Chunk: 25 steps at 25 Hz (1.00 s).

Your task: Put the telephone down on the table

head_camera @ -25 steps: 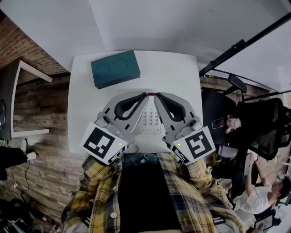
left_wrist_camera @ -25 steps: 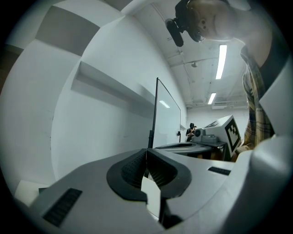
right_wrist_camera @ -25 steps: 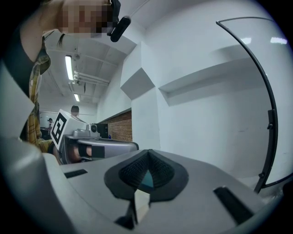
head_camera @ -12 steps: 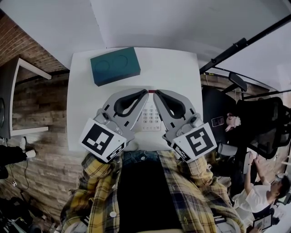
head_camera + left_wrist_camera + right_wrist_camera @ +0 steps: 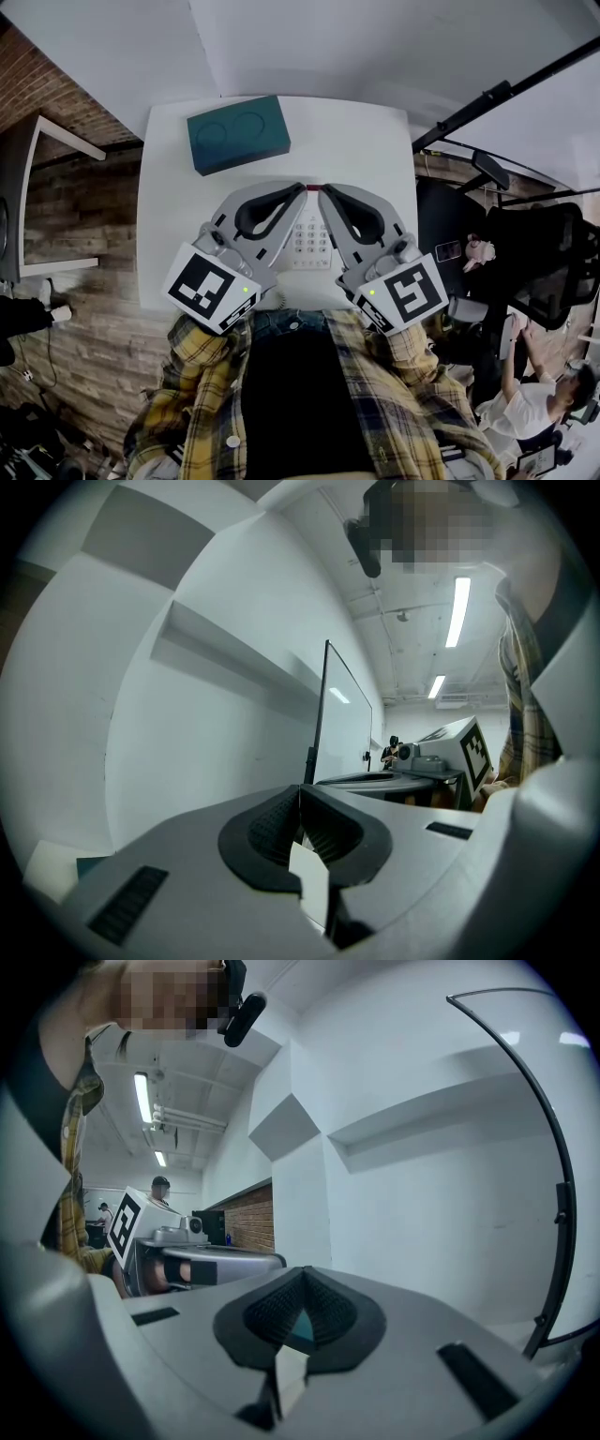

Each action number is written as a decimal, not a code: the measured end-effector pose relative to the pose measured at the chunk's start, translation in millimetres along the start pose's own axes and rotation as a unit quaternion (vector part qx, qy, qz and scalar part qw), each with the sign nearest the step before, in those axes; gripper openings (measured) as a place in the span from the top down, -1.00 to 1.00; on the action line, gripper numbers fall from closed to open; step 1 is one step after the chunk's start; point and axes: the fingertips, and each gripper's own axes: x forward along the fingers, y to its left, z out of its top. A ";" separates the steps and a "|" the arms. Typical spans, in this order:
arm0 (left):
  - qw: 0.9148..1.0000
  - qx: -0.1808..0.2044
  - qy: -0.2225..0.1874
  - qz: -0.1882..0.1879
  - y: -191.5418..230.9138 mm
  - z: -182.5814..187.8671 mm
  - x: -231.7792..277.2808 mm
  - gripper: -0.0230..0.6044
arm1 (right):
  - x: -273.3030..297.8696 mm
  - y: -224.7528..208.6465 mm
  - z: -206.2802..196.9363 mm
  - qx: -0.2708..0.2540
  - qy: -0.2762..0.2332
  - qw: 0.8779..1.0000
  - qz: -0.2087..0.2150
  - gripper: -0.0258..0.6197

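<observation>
A white telephone [image 5: 309, 242] with a grey keypad lies flat on the white table [image 5: 366, 141], close to the front edge. It sits between my two grippers and partly under them. My left gripper [image 5: 302, 190] and right gripper [image 5: 322, 191] hover over it, their tips almost meeting above its far end. Both are shut with nothing in them. In the left gripper view the left gripper [image 5: 300, 794] has its ribbed pads pressed together and aims at a white wall. In the right gripper view the right gripper [image 5: 302, 1277] is likewise closed and holds nothing.
A teal box [image 5: 238, 134] with two round hollows stands at the table's far left corner. To the right of the table are a black office chair [image 5: 553, 262], a slanted black pole [image 5: 497, 94] and seated people [image 5: 525, 412]. A brick wall [image 5: 56, 103] lies to the left.
</observation>
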 end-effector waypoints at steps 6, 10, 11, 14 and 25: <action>1.000 0.000 -0.001 0.002 0.0 0.9 -0.8 0.87 | -0.8 -0.2 0.4 0.011 -0.003 1.000 0.004 0.84; 1.000 0.001 0.000 0.000 -0.4 1.4 -1.2 0.87 | -0.3 0.8 1.0 0.010 -0.003 1.000 0.007 0.85; 1.000 0.002 0.000 0.000 -0.7 1.6 -1.1 0.87 | -0.3 0.3 1.3 0.010 -0.003 1.000 0.006 0.85; 1.000 -0.002 -0.001 -0.003 -1.1 1.7 -0.5 0.87 | -0.8 -1.4 1.3 0.011 -0.004 1.000 0.003 0.85; 0.999 -0.021 -0.002 -0.036 -5.0 3.3 -1.7 0.87 | -1.7 1.4 -2.1 0.012 0.004 1.000 0.005 0.85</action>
